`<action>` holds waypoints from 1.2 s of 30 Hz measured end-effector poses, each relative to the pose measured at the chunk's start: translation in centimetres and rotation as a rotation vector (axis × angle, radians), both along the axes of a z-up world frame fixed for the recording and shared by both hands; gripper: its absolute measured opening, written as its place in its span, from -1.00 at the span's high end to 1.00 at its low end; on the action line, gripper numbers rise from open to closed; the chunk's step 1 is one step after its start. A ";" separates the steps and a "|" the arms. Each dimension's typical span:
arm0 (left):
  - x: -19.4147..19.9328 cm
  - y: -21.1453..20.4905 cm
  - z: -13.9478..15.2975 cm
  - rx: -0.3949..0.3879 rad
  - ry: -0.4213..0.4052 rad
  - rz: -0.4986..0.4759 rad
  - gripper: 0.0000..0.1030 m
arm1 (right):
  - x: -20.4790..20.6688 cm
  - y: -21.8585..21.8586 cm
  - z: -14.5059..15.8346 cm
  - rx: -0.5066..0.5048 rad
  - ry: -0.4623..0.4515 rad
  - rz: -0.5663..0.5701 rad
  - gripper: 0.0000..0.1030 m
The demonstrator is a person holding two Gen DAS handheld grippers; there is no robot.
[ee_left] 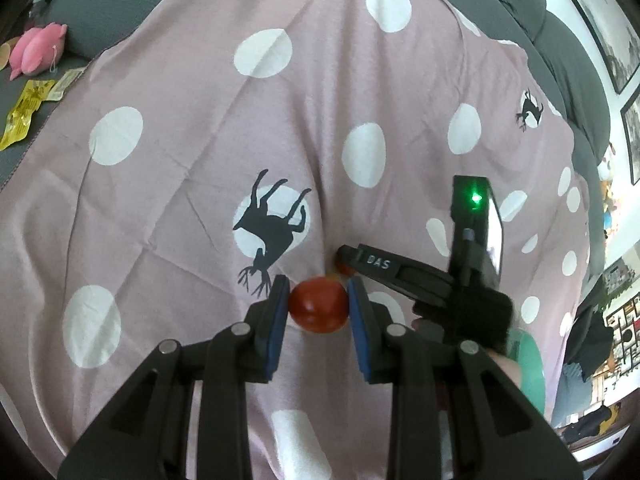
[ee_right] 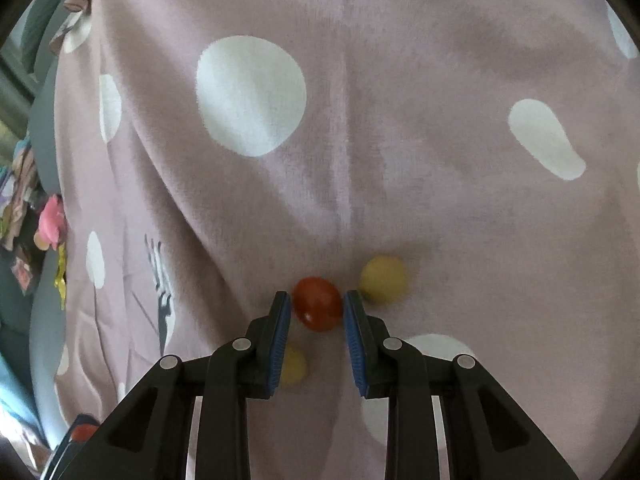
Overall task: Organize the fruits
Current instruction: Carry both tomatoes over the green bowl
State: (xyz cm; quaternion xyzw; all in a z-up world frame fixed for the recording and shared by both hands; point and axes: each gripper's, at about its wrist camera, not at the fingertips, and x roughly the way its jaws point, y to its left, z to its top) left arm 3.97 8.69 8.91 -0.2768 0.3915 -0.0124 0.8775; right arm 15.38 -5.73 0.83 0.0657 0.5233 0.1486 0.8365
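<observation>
In the left wrist view my left gripper (ee_left: 318, 292) is shut on a red cherry tomato (ee_left: 318, 312), held over the pink dotted cloth (ee_left: 192, 92). Just beyond and to its right, the right gripper (ee_left: 343, 259) comes in from the side with a small red fruit (ee_left: 342, 269) at its tips. In the right wrist view my right gripper (ee_right: 316, 300) is shut on a red cherry tomato (ee_right: 318, 305) above the cloth (ee_right: 440, 200). Two yellow fruits lie on the cloth, one (ee_right: 383, 279) to the right of the tips and one (ee_right: 295, 365) partly behind the left finger.
A pink plush toy (ee_left: 36, 50) and a yellow wrapper (ee_left: 22, 118) lie on the grey cushion at far left. Grey sofa cushions (ee_left: 560, 52) border the cloth at the right, with framed pictures (ee_left: 618, 56) beyond. A hand with a green sleeve (ee_left: 528, 364) holds the right gripper.
</observation>
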 end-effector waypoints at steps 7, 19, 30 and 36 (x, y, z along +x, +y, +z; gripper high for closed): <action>-0.2 -0.5 0.3 0.001 -0.016 -0.004 0.43 | -0.3 0.6 -0.3 -0.022 -0.011 -0.026 0.48; -1.1 -4.8 1.6 0.113 -0.083 -0.111 0.43 | -6.9 -6.8 4.9 0.113 -0.130 -0.089 0.49; -2.4 -14.1 4.7 0.186 -0.167 -0.295 0.43 | -15.3 -18.8 10.8 0.053 -0.360 -0.232 0.49; -2.5 -20.6 5.7 0.235 -0.201 -0.397 0.43 | -17.6 -24.3 10.9 0.024 -0.442 -0.361 0.49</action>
